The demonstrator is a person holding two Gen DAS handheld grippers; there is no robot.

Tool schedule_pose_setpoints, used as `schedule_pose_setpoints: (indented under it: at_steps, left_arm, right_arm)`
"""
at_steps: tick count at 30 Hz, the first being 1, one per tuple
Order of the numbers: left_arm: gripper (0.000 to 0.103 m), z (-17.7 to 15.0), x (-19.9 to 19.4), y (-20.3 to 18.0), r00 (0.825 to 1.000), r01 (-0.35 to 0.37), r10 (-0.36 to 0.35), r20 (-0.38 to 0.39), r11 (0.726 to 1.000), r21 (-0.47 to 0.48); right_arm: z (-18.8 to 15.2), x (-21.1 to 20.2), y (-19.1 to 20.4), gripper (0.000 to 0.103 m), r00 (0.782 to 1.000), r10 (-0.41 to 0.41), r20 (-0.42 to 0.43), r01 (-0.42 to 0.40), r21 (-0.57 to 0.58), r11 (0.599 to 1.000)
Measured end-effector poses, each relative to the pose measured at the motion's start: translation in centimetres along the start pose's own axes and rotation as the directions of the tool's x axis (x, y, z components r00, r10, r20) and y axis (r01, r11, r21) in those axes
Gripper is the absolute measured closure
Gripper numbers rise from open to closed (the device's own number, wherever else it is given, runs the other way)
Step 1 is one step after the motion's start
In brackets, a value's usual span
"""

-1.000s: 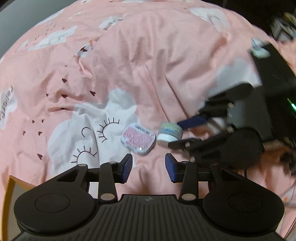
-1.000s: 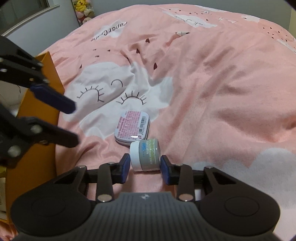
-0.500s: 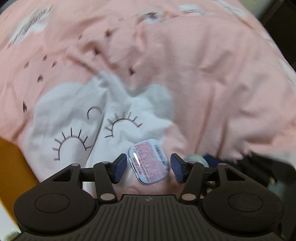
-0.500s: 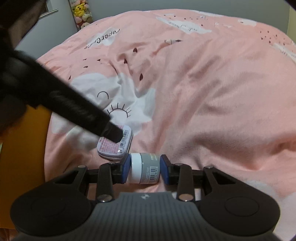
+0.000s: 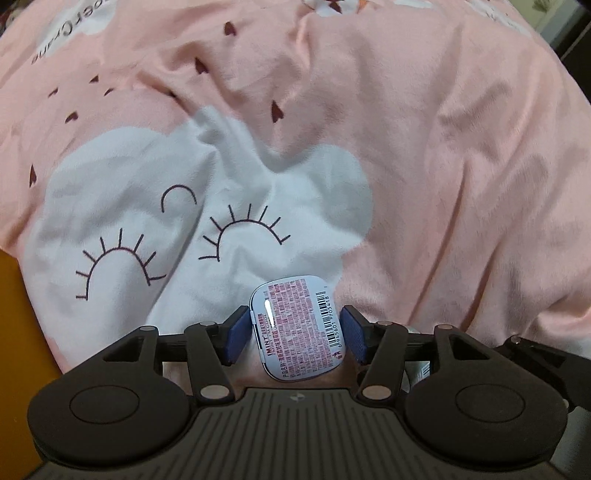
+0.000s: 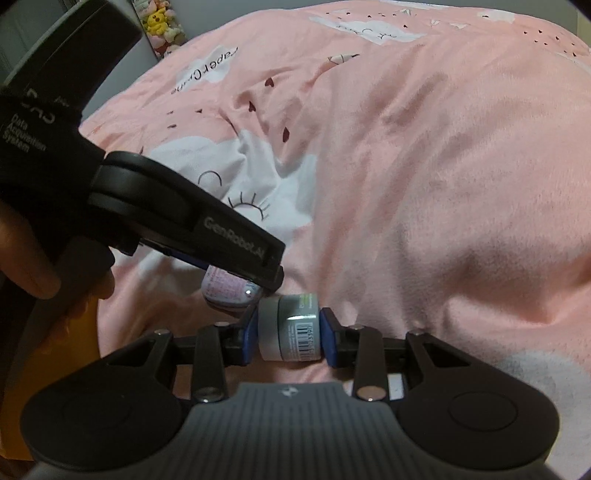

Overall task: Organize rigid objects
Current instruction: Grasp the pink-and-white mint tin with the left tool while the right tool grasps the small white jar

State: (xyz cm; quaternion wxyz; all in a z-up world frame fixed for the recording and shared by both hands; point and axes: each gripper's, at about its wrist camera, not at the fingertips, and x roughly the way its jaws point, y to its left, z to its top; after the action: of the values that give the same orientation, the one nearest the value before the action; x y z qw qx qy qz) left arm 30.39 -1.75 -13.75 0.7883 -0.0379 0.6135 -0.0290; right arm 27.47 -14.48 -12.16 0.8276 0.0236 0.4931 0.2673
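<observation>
A flat mint tin (image 5: 297,330) with a pink printed label and a barcode lies on the pink bedspread (image 5: 443,184). My left gripper (image 5: 295,332) points steeply down over it, open, a blue pad close on each side of the tin. In the right wrist view one left finger (image 6: 236,240) covers most of the tin (image 6: 225,295). My right gripper (image 6: 290,338) is shut on a small grey jar (image 6: 291,328) with a white lid, held on its side just right of the tin.
An orange box (image 6: 74,339) stands at the bed's left edge, also seen as the orange box (image 5: 14,314) in the left wrist view. A person's hand (image 6: 33,266) holds the left gripper. Soft toys (image 6: 160,22) sit far back. The bedspread is wrinkled, with a white cloud face print.
My left gripper rolled, came down over the tin and widened its jaws around it. The right gripper crept forward, and the jar now sits on its side between its pads.
</observation>
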Motion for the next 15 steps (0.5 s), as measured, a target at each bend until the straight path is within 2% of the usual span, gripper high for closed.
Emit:
schedule_pose_setpoints:
  at_steps: [7,15]
  left_arm:
    - [0.043,-0.3,0.3,-0.7,1.000,0.005,-0.005,0.016,0.999,0.044]
    - [0.044,-0.9,-2.8,-1.0,0.996,0.030,-0.037,0.078,0.996,0.084]
  right_arm:
    - [0.2,0.2,-0.2,0.069,1.000,0.006,0.001,-0.006,0.008,1.000]
    - [-0.1,-0.7,-0.2,0.069,1.000,0.011,0.023,-0.011,0.016,1.000]
